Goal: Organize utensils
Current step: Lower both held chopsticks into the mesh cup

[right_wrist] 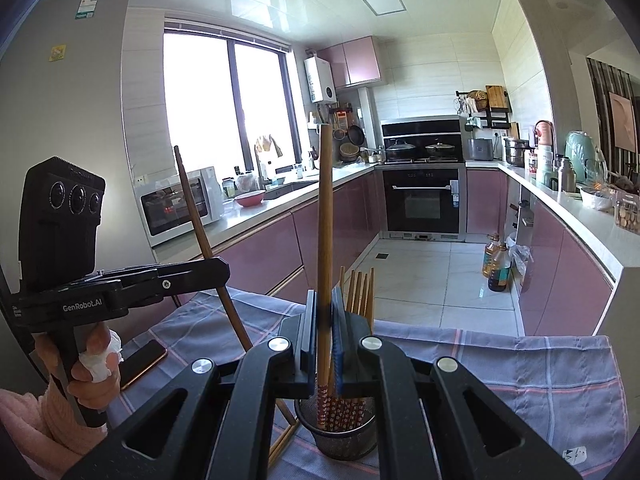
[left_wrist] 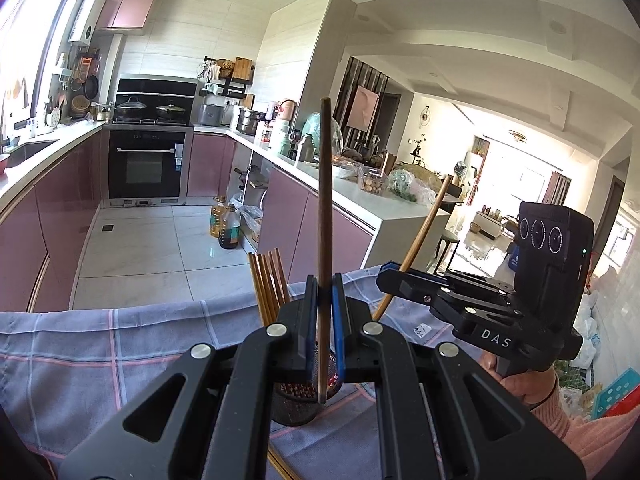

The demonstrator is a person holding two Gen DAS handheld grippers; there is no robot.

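Note:
In the left wrist view my left gripper is shut on a dark brown chopstick that stands upright, its lower end just above the black mesh holder. Several chopsticks stand in that holder. In the right wrist view my right gripper is shut on a lighter chopstick with a red patterned end, which reaches down into the mesh holder among several chopsticks. Each view shows the other gripper from the side: the right gripper and the left gripper.
A blue checked cloth covers the table under the holder. A phone lies on it at the left, and loose chopsticks lie beside the holder. Beyond the table edge are a tiled floor, pink cabinets and oil bottles.

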